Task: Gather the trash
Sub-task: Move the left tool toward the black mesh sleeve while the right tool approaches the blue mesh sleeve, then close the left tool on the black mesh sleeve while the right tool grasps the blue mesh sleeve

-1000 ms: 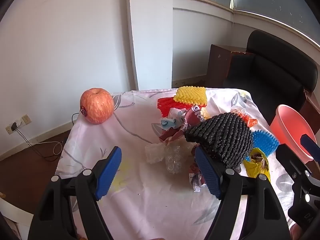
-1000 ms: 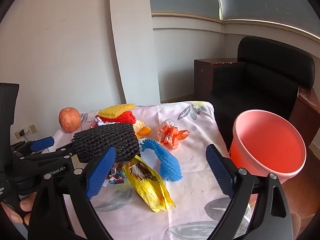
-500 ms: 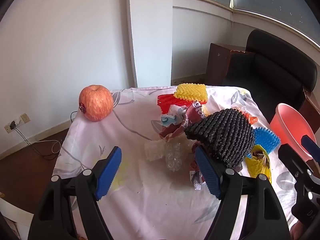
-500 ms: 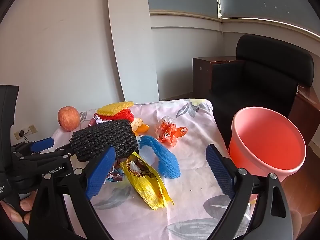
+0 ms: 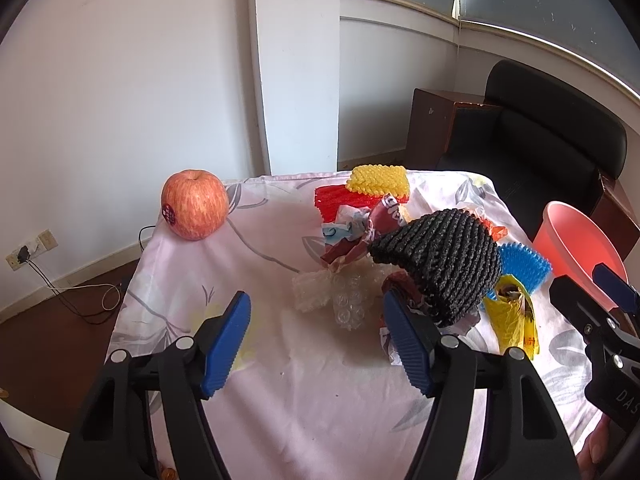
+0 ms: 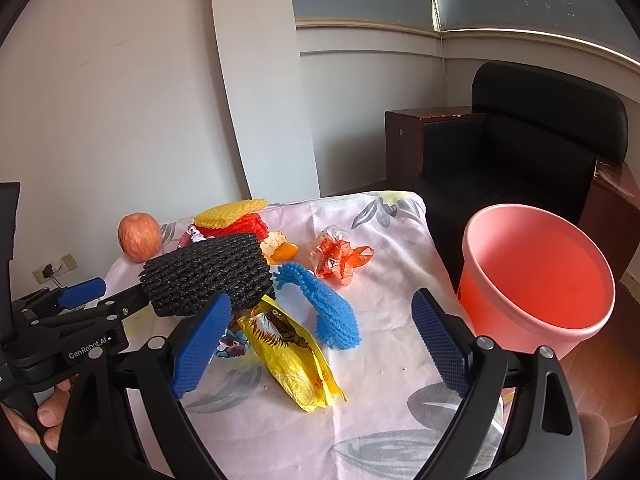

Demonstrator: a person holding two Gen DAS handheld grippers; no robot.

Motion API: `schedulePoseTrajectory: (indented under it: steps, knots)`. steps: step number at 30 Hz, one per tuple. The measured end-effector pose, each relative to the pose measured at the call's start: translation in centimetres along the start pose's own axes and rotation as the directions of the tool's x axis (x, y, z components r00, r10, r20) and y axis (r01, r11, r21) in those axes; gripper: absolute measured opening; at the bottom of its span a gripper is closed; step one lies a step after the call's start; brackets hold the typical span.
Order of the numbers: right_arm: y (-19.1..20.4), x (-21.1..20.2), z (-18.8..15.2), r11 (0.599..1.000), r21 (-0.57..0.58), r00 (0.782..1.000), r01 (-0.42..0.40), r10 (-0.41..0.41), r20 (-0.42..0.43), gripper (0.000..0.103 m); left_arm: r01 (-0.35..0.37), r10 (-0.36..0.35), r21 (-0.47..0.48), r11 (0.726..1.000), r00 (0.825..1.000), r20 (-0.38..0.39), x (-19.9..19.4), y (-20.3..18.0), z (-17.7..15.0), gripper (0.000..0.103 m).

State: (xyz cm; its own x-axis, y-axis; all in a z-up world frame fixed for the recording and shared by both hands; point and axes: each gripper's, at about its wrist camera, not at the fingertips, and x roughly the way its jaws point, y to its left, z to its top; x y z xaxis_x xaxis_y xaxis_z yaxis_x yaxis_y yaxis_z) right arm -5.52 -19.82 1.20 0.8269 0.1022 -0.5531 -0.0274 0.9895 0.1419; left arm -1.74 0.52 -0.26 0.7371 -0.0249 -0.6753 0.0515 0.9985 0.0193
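A pile of trash lies on the flowered tablecloth (image 5: pixel 224 264): a black foam net (image 5: pixel 444 256) (image 6: pixel 208 272), a blue foam net (image 6: pixel 324 304), a yellow wrapper (image 6: pixel 296 356), an orange wrapper (image 6: pixel 340 256), red and yellow foam nets (image 5: pixel 376 184), and clear bubble wrap (image 5: pixel 332 292). My left gripper (image 5: pixel 316 340) is open and empty, in front of the bubble wrap. My right gripper (image 6: pixel 320 344) is open and empty, over the yellow wrapper and the blue net. A pink bucket (image 6: pixel 536 280) stands at the table's right side.
An apple (image 5: pixel 194 204) sits at the table's far left corner. A black armchair (image 6: pixel 520 152) and a dark wooden cabinet (image 6: pixel 404 140) stand behind the table on the right. A wall socket with a cable (image 5: pixel 28 252) is low on the left wall.
Both grippers have drawn back and up a little from the table, so the trash pile sits slightly lower and farther in view. Both stay open and empty.
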Motion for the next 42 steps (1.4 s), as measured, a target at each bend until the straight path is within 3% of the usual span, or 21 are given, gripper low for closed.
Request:
schedulePoseTrajectory:
  steps: [33, 37, 42]
  knots:
    - [-0.1, -1.3, 0.1, 0.999, 0.010, 0.999, -0.038, 0.038, 0.018, 0.092, -0.020, 0.020, 0.007, 1.000, 1.000, 0.002, -0.9, 0.7, -0.8, 0.068]
    - [-0.2, -1.3, 0.0, 0.999, 0.011, 0.999, -0.040, 0.040, 0.017, 0.088, -0.019, 0.019, 0.007, 1.000, 1.000, 0.002, -0.9, 0.7, -0.9, 0.068]
    - [-0.5, -1.3, -0.1, 0.999, 0.017, 0.999, -0.036, 0.036, 0.016, 0.088, 0.007, -0.007, 0.001, 1.000, 1.000, 0.004, -1.1, 0.7, -1.1, 0.068]
